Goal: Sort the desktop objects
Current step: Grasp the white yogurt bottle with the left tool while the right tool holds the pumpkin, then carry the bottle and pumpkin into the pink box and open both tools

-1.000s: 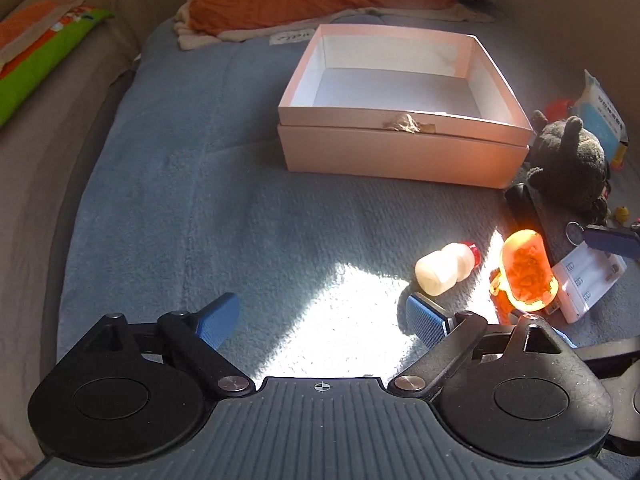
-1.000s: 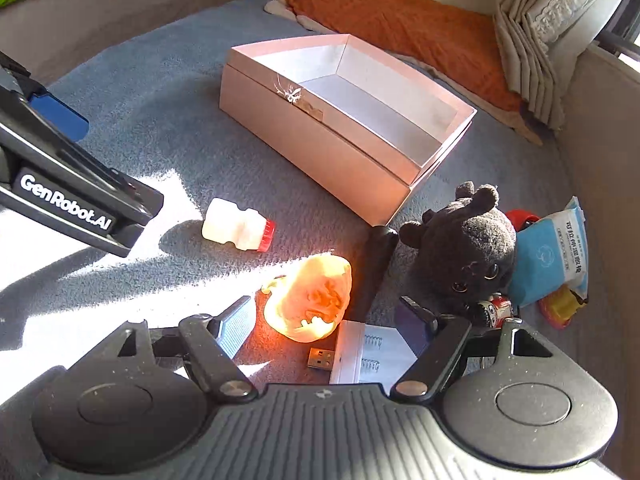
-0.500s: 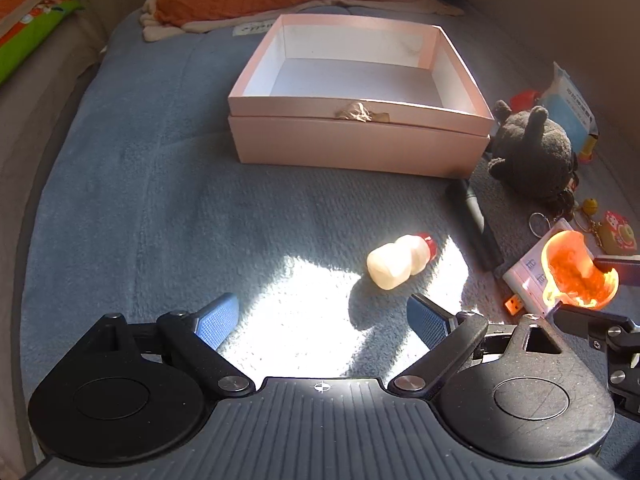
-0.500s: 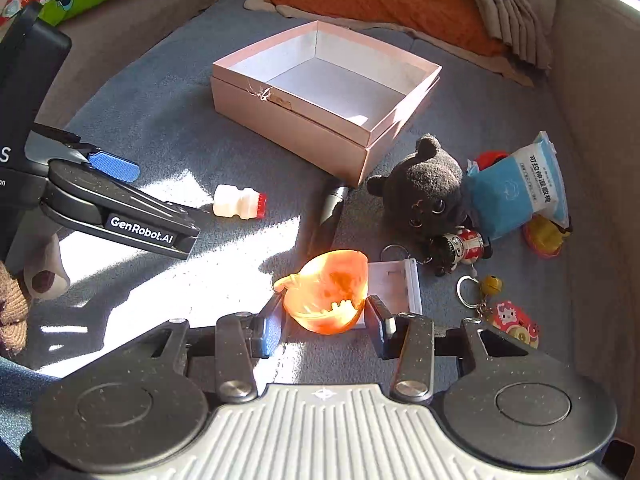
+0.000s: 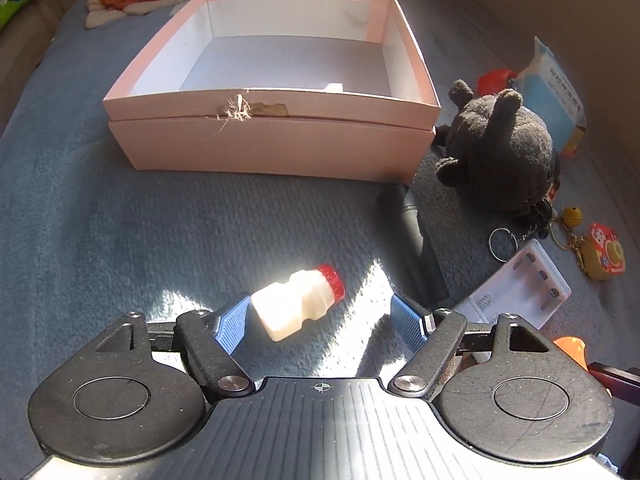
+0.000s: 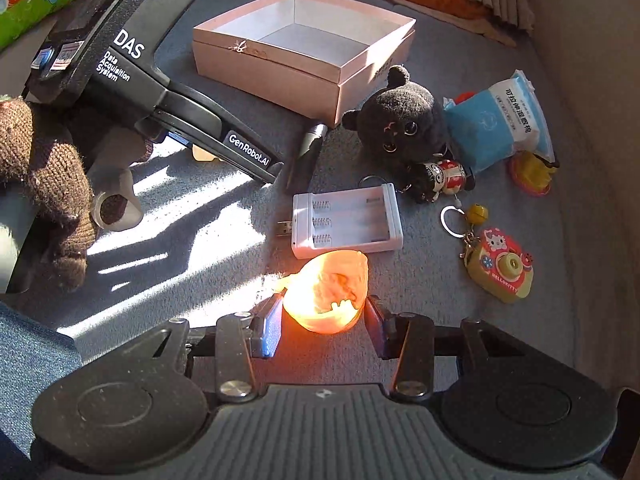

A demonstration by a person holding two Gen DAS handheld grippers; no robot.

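A small white bottle with a red cap [image 5: 298, 304] lies on its side on the blue blanket, in a sun patch. My left gripper [image 5: 320, 324] straddles it and its jaws are closing; the left pad is at the bottle's base, the right pad still stands apart. My right gripper [image 6: 323, 328] is shut on a translucent orange toy [image 6: 326, 294], held just above the blanket in front of a white battery charger [image 6: 346, 220]. The open pink box [image 5: 272, 144] sits behind the bottle, empty inside.
Right of the box lie a black plush [image 6: 400, 120], a black cylinder [image 6: 306, 156], a blue tissue pack [image 6: 496, 120], a small figurine [image 6: 444, 174], a yellow-red toy [image 6: 532, 170] and a camera keychain [image 6: 500, 268]. An orange pillow lies behind. A brown knitted sleeve [image 6: 40, 160] holds the left gripper.
My left gripper moved forward and down over the bottle and its jaws narrowed. My right gripper shut on the orange toy and carried it off to the right, past the charger.
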